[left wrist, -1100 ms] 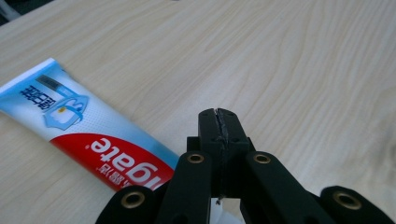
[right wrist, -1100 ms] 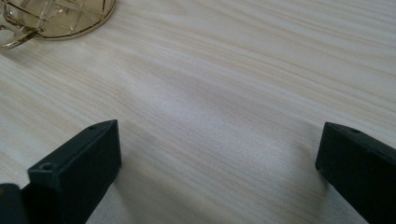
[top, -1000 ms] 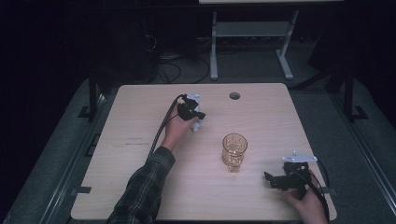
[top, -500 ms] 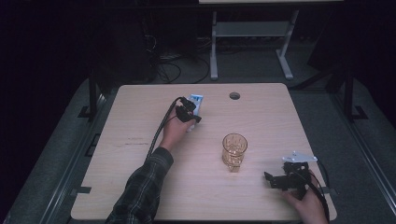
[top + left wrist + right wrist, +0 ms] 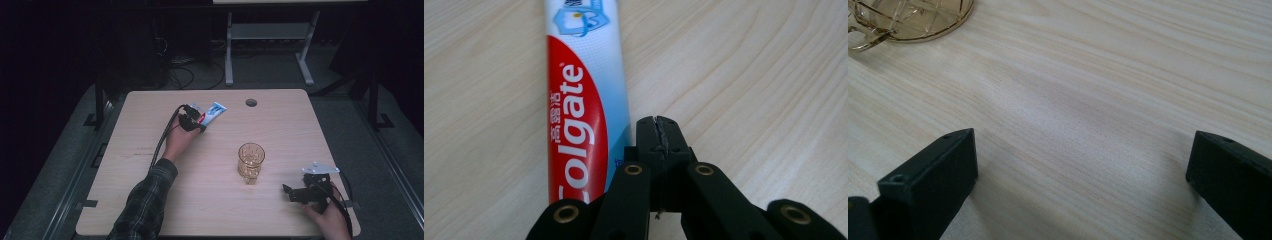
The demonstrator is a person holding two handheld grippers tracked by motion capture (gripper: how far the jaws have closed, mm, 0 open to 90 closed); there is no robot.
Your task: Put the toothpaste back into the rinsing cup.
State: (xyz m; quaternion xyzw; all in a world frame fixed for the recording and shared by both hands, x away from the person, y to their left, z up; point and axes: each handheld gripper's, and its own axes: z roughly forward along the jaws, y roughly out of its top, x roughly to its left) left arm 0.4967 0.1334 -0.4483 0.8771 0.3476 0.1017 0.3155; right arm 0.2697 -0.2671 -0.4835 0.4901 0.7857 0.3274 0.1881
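Observation:
A red, white and blue toothpaste tube lies flat on the far part of the wooden table. My left gripper sits at the tube's near end. In the left gripper view its jaws are pressed together with nothing between them, and the tube lies just left of them. An amber patterned glass stands upright mid-table. Near the front right edge my right gripper rests with its jaws wide apart over bare wood; the glass's foot shows at that view's top left.
A round cable hole pierces the table near its far edge. Black cables trail from both grippers. Beyond the table stand a white frame and cables on a dark floor.
The left hand has drawn back a little toward the near left, uncovering more of the toothpaste tube. The right hand and the glass have stayed put.

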